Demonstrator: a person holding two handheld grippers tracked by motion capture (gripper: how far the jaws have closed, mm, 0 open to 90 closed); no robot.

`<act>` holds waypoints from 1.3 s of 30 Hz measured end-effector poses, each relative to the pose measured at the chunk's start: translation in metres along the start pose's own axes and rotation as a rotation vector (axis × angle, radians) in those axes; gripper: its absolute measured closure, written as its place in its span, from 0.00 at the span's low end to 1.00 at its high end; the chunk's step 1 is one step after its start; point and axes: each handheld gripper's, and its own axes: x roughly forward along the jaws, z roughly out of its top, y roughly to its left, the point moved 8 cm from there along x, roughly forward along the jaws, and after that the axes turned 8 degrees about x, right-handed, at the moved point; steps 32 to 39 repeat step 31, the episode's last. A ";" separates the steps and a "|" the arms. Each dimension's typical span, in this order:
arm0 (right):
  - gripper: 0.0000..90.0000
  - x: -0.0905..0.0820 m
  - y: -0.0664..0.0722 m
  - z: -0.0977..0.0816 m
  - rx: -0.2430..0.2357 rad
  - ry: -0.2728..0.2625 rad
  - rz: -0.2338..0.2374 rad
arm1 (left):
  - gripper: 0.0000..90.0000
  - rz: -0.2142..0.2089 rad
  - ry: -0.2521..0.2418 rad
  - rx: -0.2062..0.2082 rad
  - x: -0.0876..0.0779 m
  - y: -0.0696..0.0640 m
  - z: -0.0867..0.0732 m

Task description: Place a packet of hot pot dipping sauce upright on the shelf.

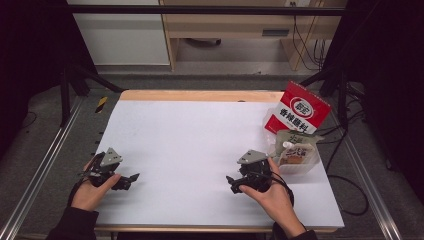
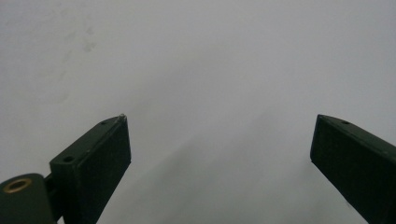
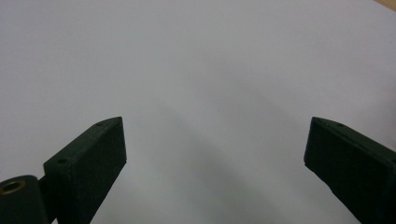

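Observation:
A person's hands hold both grippers low over the white sheet (image 1: pixel 190 135) near the table's front edge. My left gripper (image 1: pixel 128 180) is at the front left with its jaws pointing right. In the left gripper view it (image 2: pixel 221 119) stands open, with bare white sheet between its jaws. My right gripper (image 1: pixel 232 183) is at the front right, jaws pointing left. The right gripper view shows it (image 3: pixel 215 120) open too, holding nothing. A red and white snack bag (image 1: pixel 298 111) stands at the right, behind the right hand.
A clear plastic tub (image 1: pixel 302 167) holding a pale pouch (image 1: pixel 294 150) sits in front of the red bag, close to the right hand. A wooden strip (image 1: pixel 200 95) borders the sheet's far side. Metal rails (image 1: pixel 40 170) flank the table.

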 end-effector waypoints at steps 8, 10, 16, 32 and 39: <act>0.07 0.018 -0.006 -0.001 0.063 -0.007 -0.007 | 0.05 -0.002 0.002 0.002 0.001 0.000 0.000; 0.07 0.023 -0.007 -0.002 0.080 -0.001 -0.008 | 0.05 -0.002 0.003 0.003 0.001 -0.001 0.000; 0.08 0.037 -0.014 -0.003 0.097 0.008 -0.076 | 0.05 -0.001 0.004 0.006 0.001 0.000 0.000; 0.08 0.039 -0.010 -0.014 0.139 0.007 -0.066 | 0.05 0.002 0.006 0.022 0.001 -0.001 0.001; 0.08 0.039 -0.010 -0.014 0.139 0.007 -0.066 | 0.05 0.002 0.006 0.022 0.001 -0.001 0.001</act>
